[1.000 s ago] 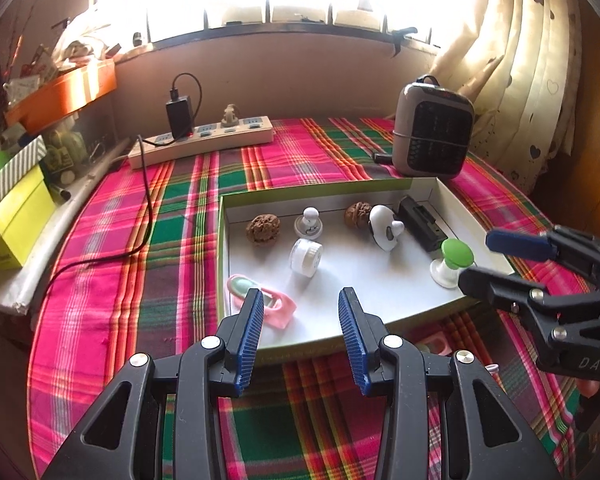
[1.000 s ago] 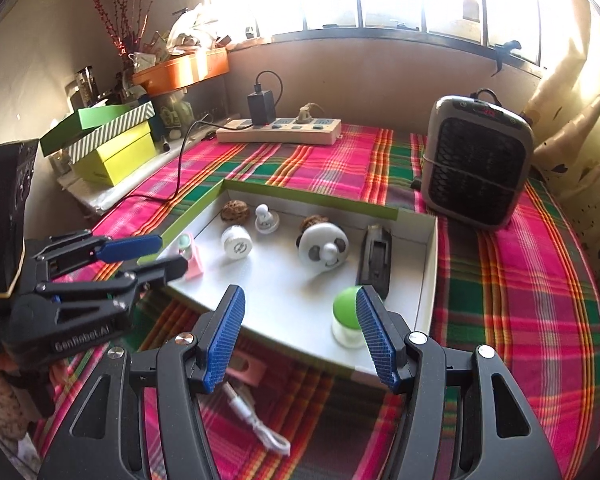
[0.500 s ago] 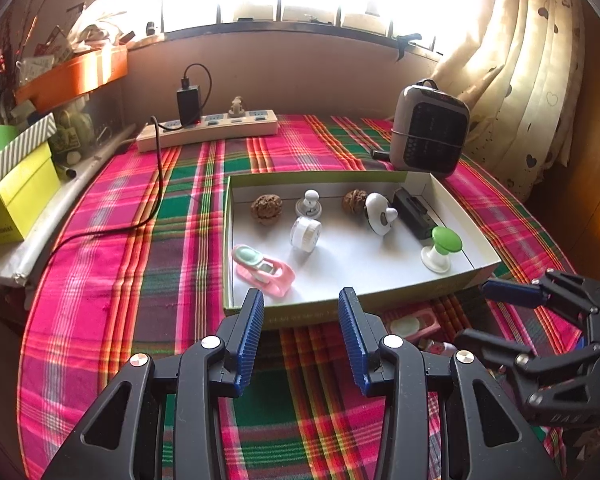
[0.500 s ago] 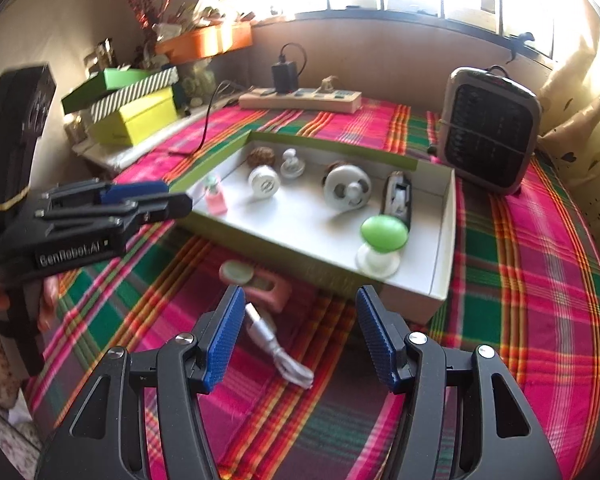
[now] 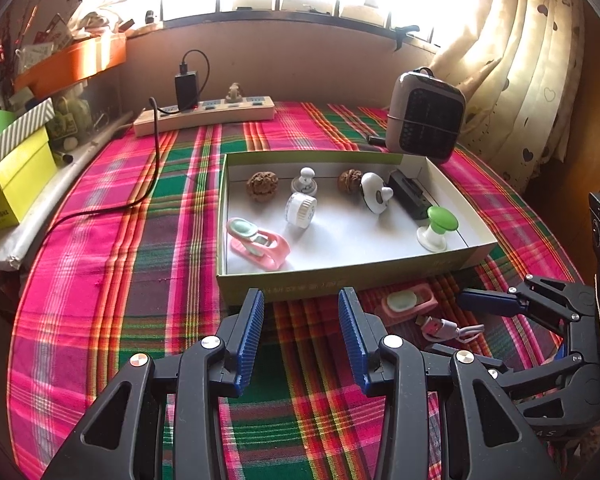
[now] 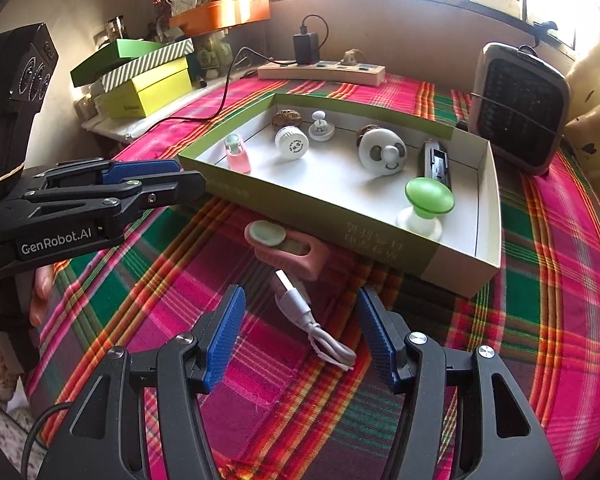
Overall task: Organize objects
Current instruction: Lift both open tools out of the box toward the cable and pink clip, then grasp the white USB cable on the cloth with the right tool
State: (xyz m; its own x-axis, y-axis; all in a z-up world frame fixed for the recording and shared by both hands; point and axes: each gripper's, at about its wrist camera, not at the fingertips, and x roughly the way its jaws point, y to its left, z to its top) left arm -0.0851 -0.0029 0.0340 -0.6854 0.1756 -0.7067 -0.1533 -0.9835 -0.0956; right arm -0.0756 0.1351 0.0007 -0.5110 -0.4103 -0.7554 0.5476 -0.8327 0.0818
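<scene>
The right hand-held gripper (image 6: 300, 332), its jaws spread and holding nothing, hangs over the white cable (image 6: 312, 320) lying on the surface just beside the box (image 6: 488, 220), so next it probably must drop and pinch it.

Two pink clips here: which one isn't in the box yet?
The pink clip on the tablecloth before the box, beside the white cable. The other pink clip lies inside.
</scene>
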